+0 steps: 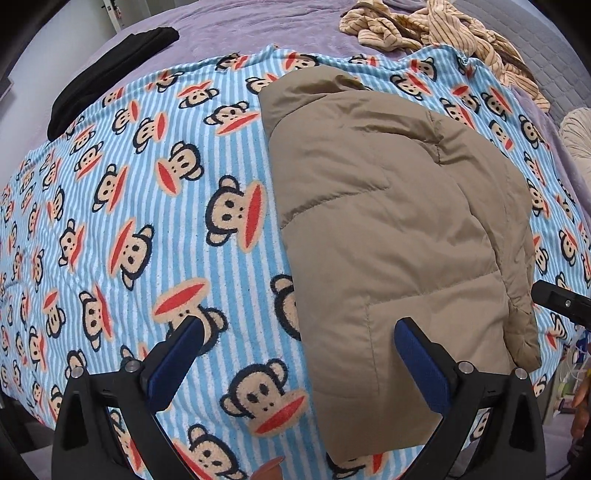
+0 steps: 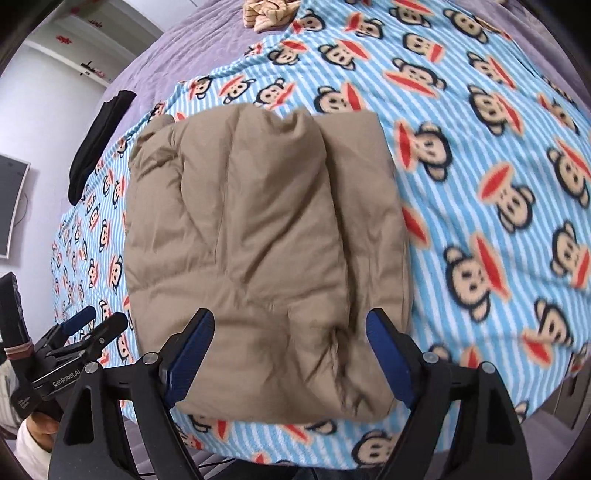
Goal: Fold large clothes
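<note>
Honestly, I think this one's pretty much done. My puffy tan quilted jacket (image 2: 258, 243) sits folded into a compact rectangular bundle on the light-blue striped fleece blanket with cartoon monkey faces (image 1: 147, 206), which is spread over a bed with a purple cover (image 1: 240, 26). Sleeves look tucked in and the layers are stacked, though the edge nearest me is a bit bunched and lumpy, so maybe it wants a pat down or one more fold. That's just my read.

My right gripper (image 2: 290, 332) hovers right over the near edge of the bundle with its jaws spread wide; the blue pads aren't pressing on the fabric as far as I can tell. My left gripper (image 1: 299, 341) is off to the jacket's left edge, jaws as wide as they go, one finger over the blanket and one over the jacket, holding nothing.

Other stuff around: a rumpled cream striped garment (image 1: 443, 29) lies at the far side of the bed, likely next in line, and a black folded cloth (image 1: 110, 70) rests on the far left edge of the blanket. Neither is in the way. Plenty of free blanket on both sides of the jacket.
</note>
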Demonstrator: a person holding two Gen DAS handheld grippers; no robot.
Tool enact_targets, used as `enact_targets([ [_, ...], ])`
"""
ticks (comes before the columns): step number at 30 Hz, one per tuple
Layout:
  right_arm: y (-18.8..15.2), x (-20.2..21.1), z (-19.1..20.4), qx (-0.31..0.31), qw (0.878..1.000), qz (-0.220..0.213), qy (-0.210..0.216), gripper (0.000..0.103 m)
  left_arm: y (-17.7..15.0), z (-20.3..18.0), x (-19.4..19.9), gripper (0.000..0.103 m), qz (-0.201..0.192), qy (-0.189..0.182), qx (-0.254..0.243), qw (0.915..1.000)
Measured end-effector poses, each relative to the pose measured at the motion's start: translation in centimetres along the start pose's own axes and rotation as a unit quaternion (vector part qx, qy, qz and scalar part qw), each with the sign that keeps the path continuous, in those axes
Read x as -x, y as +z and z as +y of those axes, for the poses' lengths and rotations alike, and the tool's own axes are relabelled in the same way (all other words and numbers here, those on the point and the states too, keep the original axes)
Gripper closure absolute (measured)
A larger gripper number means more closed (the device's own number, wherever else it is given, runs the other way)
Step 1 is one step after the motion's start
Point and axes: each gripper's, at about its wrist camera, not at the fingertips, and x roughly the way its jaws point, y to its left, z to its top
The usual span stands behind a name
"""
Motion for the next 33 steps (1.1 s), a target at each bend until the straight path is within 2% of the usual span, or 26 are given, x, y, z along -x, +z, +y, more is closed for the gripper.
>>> enact_targets([
  [8,3.0,-0.9,-1.5,0.017,1.000,0.017,0.016,0.015,1.9,-0.1,-1.2,0.000,0.008,-0.013,0.030,0.9994],
  [11,4.1,-1.0,-0.7,0.048,0.999,0.013,0.013,0.015,2.5,-0.3,-1.8,0.000,0.012,-0.015,0.034,0.9992],
  [16,6.1,-2.3,1.1,0.111,0.993,0.012,-0.034,0.015,3.8,0.6,-2.1,0.000,0.007,-0.037,0.056,0.9977],
  [19,7.0,-3.1,-0.8,0.099,0.993,0.023,-0.055,0.015,4.2,1.8,-2.9,0.000,0.019,-0.054,0.077,0.9954],
  [23,7.3,-3.1,-3.5,0.088,0.995,0.035,-0.032,0.015,4.3,2.1,-3.7,0.000,0.028,-0.071,0.080,0.9938],
  [25,7.4,-3.0,-4.2,0.081,0.995,0.051,0.015,0.015,4.3,1.7,-3.7,0.000,0.026,-0.089,0.072,0.9931],
  [27,7.5,-3.6,-4.6,0.074,0.993,0.076,0.044,0.015,4.5,1.6,-4.0,0.000,0.026,-0.126,0.069,0.9893],
  [31,7.9,-5.8,-5.5,0.084,0.990,0.110,0.021,0.015,4.8,2.0,-5.5,0.000,0.039,-0.177,0.074,0.9807],
  [33,8.0,-6.4,-5.7,0.080,0.989,0.120,0.043,0.015,4.9,2.5,-6.3,0.000,0.047,-0.210,0.084,0.9729],
])
